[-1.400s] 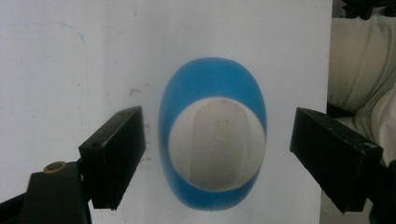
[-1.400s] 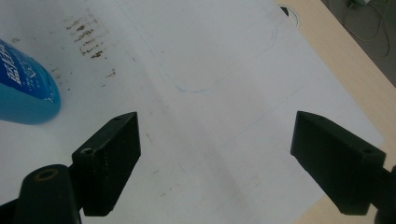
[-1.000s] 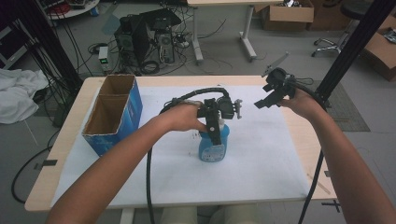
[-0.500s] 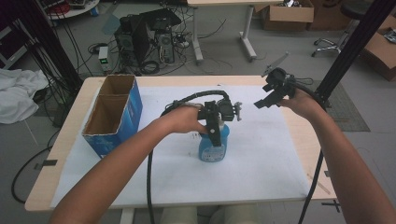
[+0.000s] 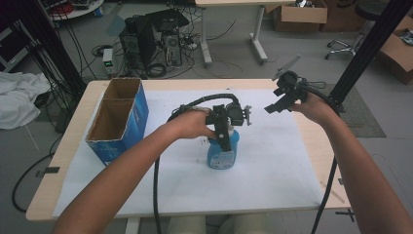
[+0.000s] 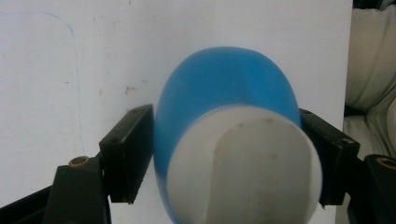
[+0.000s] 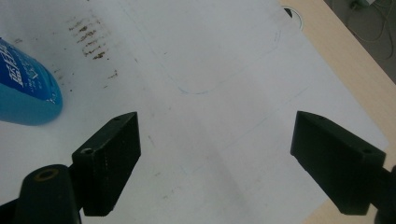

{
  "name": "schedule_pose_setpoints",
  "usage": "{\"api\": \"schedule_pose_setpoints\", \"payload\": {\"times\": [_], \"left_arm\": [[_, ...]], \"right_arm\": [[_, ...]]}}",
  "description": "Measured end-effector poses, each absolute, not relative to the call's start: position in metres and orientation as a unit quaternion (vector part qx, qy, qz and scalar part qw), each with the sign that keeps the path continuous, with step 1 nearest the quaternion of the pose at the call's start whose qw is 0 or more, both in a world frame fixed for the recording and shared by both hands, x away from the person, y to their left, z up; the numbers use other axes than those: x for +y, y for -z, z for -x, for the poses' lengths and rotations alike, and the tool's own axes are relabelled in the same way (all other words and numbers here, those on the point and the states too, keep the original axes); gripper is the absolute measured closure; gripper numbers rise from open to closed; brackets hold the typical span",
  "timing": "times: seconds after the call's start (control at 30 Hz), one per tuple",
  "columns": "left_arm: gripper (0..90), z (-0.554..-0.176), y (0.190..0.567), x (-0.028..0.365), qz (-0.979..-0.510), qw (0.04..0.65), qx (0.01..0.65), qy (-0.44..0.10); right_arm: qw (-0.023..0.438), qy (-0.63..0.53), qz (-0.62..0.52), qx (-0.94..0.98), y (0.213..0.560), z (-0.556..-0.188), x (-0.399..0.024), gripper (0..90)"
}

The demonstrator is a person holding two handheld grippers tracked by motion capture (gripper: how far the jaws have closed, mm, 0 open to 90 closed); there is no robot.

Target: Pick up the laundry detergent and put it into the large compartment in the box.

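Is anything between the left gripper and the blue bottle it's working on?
Nothing visible. In the left gripper view, the left gripper has just been closing, and its fingers sit against both sides of the blue bottle, with its white cap between them. The right gripper is open above bare white paper.

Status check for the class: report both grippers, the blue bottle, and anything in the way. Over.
Left gripper: jaws just closing, now against the blue bottle, upright on the white sheet. Right gripper: open, nothing between its jaws. Cardboard box stands apart; path clear.

left tool (image 6: 224,158) jaws just closed, pads now gripping blue bottle (image 6: 229,102)
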State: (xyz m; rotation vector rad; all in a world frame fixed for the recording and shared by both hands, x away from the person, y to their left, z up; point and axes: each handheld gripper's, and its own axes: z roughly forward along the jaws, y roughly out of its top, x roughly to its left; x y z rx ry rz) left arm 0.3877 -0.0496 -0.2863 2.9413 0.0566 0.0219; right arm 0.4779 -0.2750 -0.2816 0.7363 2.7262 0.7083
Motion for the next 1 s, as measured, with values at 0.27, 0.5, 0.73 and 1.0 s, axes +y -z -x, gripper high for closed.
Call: {"api": "schedule_pose_setpoints", "payload": {"times": [0.27,0.5,0.73,1.0], "left_arm": [[30.8,-0.3883,0.2858,-0.0488,-0.995,0.102,0.019,-0.005],[32.8,-0.3891,0.2855,-0.0474,-0.994,0.105,0.021,-0.004],[34.1,-0.3890,0.2852,-0.0475,-0.994,0.105,0.018,-0.003],[37.2,-0.3879,0.2849,-0.0473,-0.994,0.109,0.015,0.000]], "right_arm": [[0.114,-0.242,-0.252,0.930,0.2818,-0.4779,-0.2750,15.9],[0.113,-0.241,-0.251,0.931,0.2825,-0.4781,-0.2747,15.9],[0.113,-0.242,-0.249,0.931,0.2828,-0.4781,-0.2738,16.0],[0.112,-0.242,-0.248,0.931,0.2829,-0.4779,-0.2735,16.0]]}}
